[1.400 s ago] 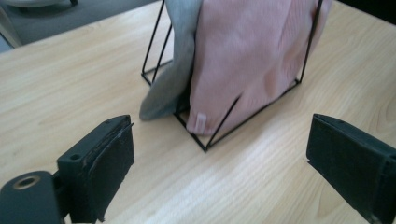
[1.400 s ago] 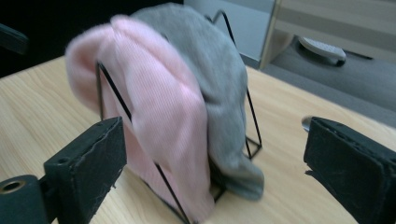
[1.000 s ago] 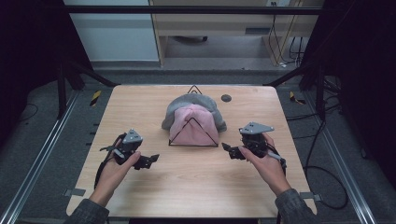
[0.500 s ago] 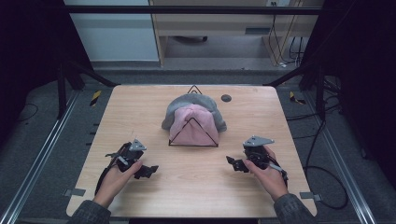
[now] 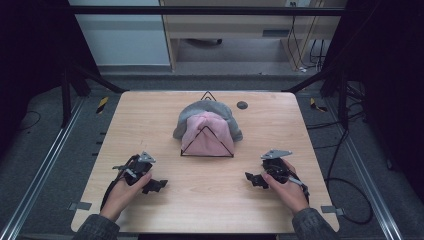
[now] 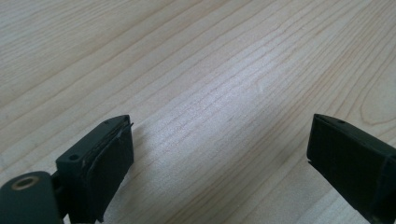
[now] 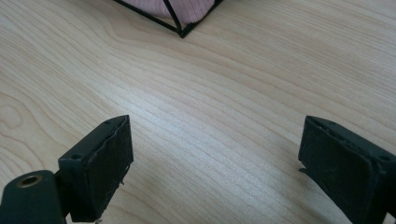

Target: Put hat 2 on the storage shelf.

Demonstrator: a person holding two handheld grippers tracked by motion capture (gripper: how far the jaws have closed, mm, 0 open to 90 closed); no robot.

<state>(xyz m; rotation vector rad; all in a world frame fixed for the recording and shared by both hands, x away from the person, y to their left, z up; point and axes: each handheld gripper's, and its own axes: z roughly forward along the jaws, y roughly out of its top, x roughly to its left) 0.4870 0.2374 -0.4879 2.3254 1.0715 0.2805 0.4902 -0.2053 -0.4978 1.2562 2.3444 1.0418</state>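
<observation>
A pink knit hat (image 5: 206,134) lies on top of a grey knit hat (image 5: 214,111) in the middle of the wooden table (image 5: 300,125), inside a thin black wire frame (image 5: 207,155). My left gripper (image 5: 156,185) rests low near the front left, open, with bare wood between its jaws (image 6: 219,140). My right gripper (image 5: 252,179) sits near the front right, open as well. In the right gripper view the frame's corner (image 7: 181,32) and a bit of the pink hat (image 7: 182,8) show at the top.
A small dark round disc (image 5: 242,105) lies on the table at the back right. A black triangle tip (image 5: 208,94) of the frame stands at the back edge. Cables trail off the right side onto the floor (image 5: 350,165).
Both hands have drawn the grippers back toward the front edge, away from the hats. Both stay open with nothing held.
</observation>
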